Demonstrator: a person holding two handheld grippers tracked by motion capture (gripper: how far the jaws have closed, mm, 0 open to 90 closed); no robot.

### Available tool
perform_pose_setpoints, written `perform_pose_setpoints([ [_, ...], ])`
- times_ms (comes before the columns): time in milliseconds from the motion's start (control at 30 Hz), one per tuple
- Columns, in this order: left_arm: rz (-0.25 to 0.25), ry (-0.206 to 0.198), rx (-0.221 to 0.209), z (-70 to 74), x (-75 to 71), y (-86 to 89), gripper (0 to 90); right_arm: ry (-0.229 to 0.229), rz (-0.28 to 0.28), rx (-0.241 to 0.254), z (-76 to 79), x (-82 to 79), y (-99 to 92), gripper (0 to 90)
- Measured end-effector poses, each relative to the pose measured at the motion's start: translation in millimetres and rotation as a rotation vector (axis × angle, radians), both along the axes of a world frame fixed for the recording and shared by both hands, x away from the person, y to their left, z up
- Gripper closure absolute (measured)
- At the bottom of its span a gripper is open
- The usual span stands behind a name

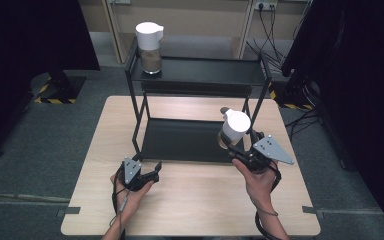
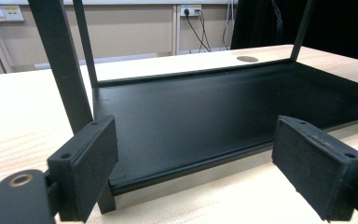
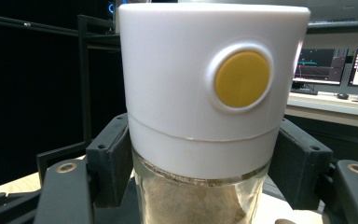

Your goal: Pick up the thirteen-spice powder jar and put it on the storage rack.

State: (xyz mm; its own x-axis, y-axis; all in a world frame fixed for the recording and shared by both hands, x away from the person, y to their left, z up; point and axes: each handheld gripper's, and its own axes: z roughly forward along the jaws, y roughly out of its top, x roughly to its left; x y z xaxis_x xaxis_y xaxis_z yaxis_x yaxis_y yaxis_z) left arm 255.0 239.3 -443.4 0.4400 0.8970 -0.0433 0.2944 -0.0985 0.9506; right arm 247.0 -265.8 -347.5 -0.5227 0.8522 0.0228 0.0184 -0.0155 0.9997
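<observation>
A glass jar (image 1: 234, 129) with a tall white lid and brown powder inside is held over the right end of the black rack's lower shelf (image 1: 180, 140). My right gripper (image 1: 232, 145) is shut on its glass body just under the lid. In the right gripper view the jar (image 3: 200, 93) is close up, a round yellow button (image 3: 241, 78) on its lid, a pad of my right gripper (image 3: 200, 172) on each side. A second, similar jar (image 1: 149, 47) stands upright at the left end of the top shelf (image 1: 205, 72). My left gripper (image 1: 149, 165) stands open and empty at the rack's front left corner; the same left gripper (image 2: 209, 172) faces the lower shelf (image 2: 223, 107).
The rack stands on a light wooden table (image 1: 190, 205), with bare wood in front of it. A rack post (image 2: 60, 70) rises just past my left jaw. Dark screens flank the table, and cables (image 1: 275, 35) lie on the floor at the back right. Monitors (image 3: 317, 65) glow behind the jar.
</observation>
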Motion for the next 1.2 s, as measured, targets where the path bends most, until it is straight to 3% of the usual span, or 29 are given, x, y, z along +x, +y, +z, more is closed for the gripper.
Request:
perform_pose_setpoints([
  [1200, 0.002, 0.004, -0.001, 0.4, 0.4, 0.0, 13.3, -0.068, -0.07, 0.05, 36.8, 21.3, 4.6, 30.7],
])
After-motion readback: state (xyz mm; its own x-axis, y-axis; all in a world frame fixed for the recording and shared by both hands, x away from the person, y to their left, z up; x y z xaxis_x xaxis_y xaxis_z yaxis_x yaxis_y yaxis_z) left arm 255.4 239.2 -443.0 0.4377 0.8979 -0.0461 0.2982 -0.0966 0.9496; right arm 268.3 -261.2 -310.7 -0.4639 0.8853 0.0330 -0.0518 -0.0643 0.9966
